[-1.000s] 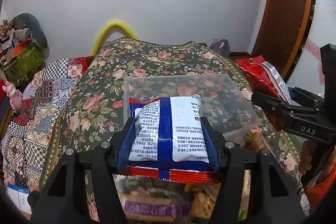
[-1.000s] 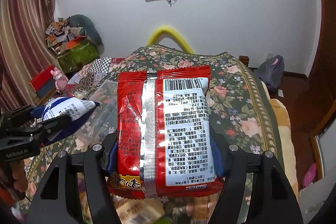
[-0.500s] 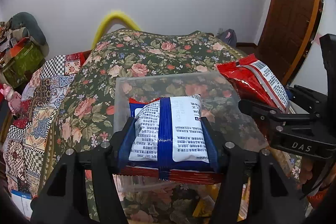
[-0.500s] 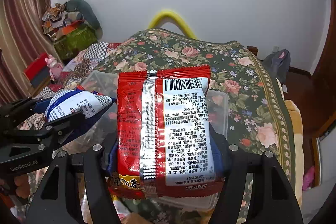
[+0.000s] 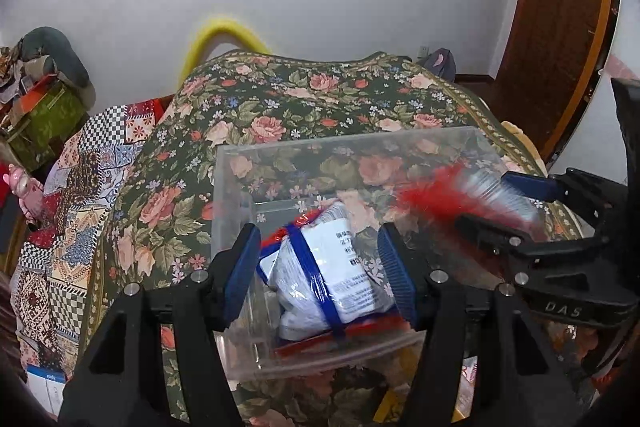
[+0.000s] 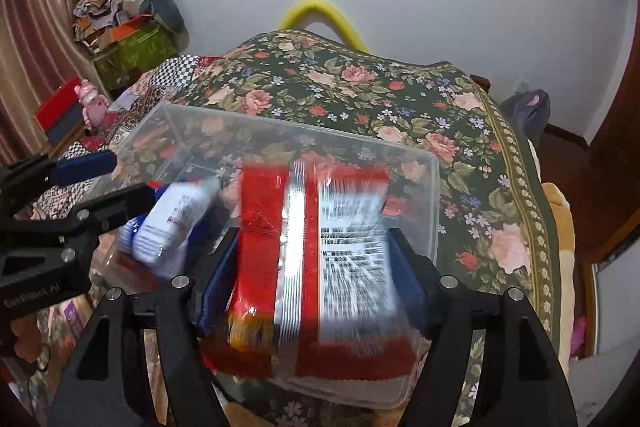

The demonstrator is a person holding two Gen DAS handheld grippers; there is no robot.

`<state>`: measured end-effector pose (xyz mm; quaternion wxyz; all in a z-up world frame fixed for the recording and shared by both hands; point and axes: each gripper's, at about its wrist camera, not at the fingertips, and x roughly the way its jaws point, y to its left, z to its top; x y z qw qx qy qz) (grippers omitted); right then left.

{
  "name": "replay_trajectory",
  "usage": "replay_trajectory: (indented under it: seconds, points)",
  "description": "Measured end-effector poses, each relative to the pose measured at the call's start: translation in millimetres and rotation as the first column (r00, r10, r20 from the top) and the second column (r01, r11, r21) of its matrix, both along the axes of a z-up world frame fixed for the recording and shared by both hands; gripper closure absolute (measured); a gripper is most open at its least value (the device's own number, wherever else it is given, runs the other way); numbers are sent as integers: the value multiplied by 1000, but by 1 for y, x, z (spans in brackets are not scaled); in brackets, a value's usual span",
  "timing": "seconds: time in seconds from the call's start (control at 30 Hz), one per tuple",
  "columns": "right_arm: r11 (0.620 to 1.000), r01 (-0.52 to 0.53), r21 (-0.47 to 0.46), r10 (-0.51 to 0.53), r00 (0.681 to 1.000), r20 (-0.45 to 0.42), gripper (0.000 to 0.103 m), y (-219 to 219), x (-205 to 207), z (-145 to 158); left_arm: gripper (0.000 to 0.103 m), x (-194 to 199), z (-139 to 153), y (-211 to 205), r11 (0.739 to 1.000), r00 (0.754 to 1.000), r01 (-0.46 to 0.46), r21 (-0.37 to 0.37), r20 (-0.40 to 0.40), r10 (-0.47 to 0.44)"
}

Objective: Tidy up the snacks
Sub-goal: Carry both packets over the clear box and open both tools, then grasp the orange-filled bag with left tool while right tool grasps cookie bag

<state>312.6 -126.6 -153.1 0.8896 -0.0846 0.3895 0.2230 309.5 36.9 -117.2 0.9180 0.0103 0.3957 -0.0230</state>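
Floral cover (image 5: pixel 280 99): fills the ground ahead of and below both sets of jaws.

Clear bin (image 5: pixel 360 143): sits on the cover, directly under and ahead of both grippers. Its far rim is beyond the fingertips and its near wall is under the fingers.

Red pack (image 6: pixel 304 267): between the right jaws, over the bin.
- Long axis runs along the fingers, pointing straight ahead.
- Printed back faces up, with the silver seam lengthwise just left of centre.
- The far end reaches past the fingertips and the near end sits low between the finger bases.
- It is motion-blurred while the fingers are sharp, so it is loose and not clamped.

Blue-white pack (image 5: pixel 332 267): inside the bin, below and between the left jaws.
- Long axis runs roughly away from the jaws but skewed, with the far end leaning toward the left pad and the near end toward the right pad.
- Back faces up and the blue seam follows the same slant.
- The pack is tilted, far end higher.
- From the right wrist it shows blurred, just past the left gripper's fingertips.

Right gripper (image 6: pixel 316 239): jaws have just been opening and the red pack is between them. The pads stand just beside its long edges, with no visible squeeze.

Left gripper (image 5: pixel 318 233): jaws apart, holding nothing. The pads flank the blue-white pack from above without pressing it.

The right gripper's fingers come in from the right of the left jaws, tips over the bin's right side.
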Motion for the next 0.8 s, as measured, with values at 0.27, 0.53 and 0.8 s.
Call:
replay_trajectory:
  seconds: [0.27, 0.53, 0.8]
  points:
    - [999, -19, 33, 17, 997, 69, 34, -8, -27, 28, 41, -35, 30, 4, 1000, 998, 14, -17, 53, -13]
    - [996, -38, 83, 28, 992, 120, 30, -22, -70, 53, 38, -86, 52, 9, 998, 996, 36, -53, 88, -31]
    - [993, -30, 117, 17, 994, 109, 27, -38, -109, 50, 29, -143, 44, 10, 998, 997, 57, -26, 62, -55]
